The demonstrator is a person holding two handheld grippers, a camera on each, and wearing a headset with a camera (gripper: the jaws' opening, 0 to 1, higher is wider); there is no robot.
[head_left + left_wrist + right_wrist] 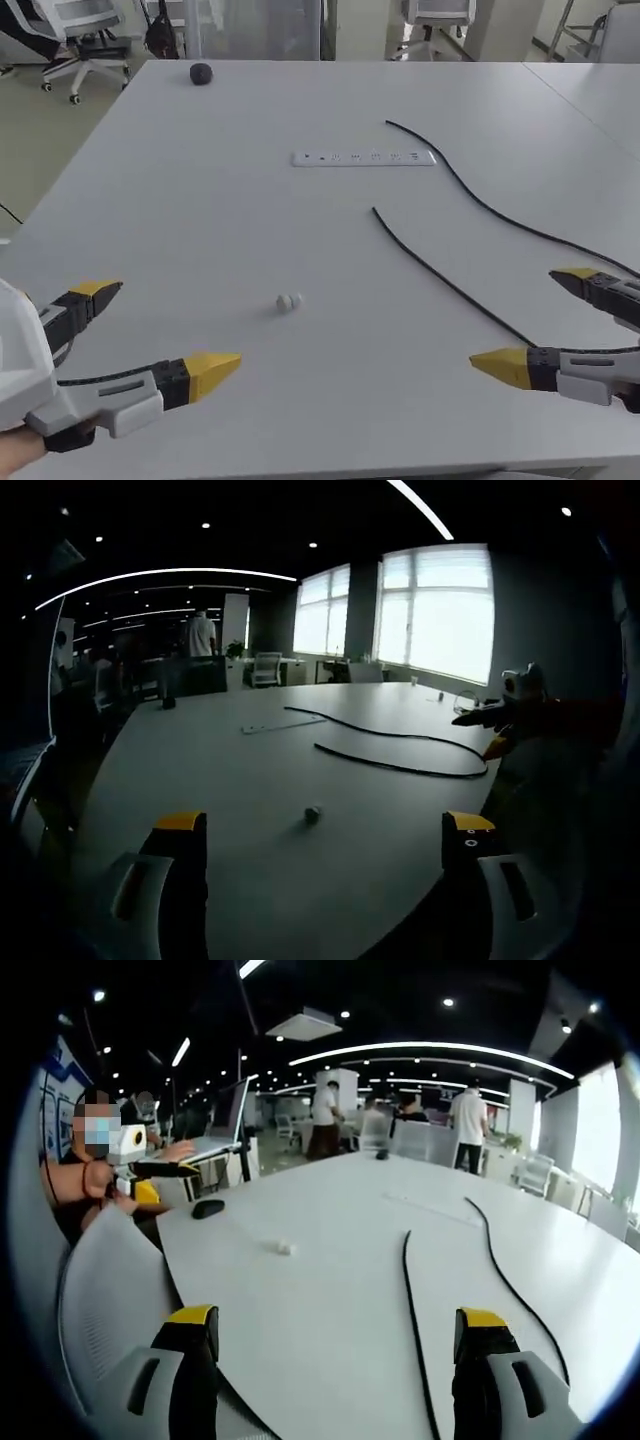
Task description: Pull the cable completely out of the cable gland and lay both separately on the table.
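- Two sets of tongs hover low over the near edge of the worktop (200,200), and neither one is holding anything.
- The left tongs (158,330) are at the near left with their yellow-tipped jaws spread wide apart. They're above the surface, not touching it.
- The right tongs (535,318) are at the near right, jaws also wide apart. One strand of the cable runs on the worktop under the gap between them, but I can't see any contact.
- The cable (450,282) is black and thin, lying loose on the right half of the worktop in a long bent run. One free end points toward the middle and the other sits further back, near the socket strip.
- The cable gland (289,301) is small and whitish. It sits alone on the worktop between the two tongs and a bit ahead of them. It's well apart from the cable, with nothing threaded through it.
- A white socket strip (365,157) lies flat further back, just beside the far end of the cable.
- A small dark thing (201,73) sits near the far left edge. It looks like a computer mouse in the right gripper view.
- Some office chairs (85,40) stand on the floor past the far left corner.
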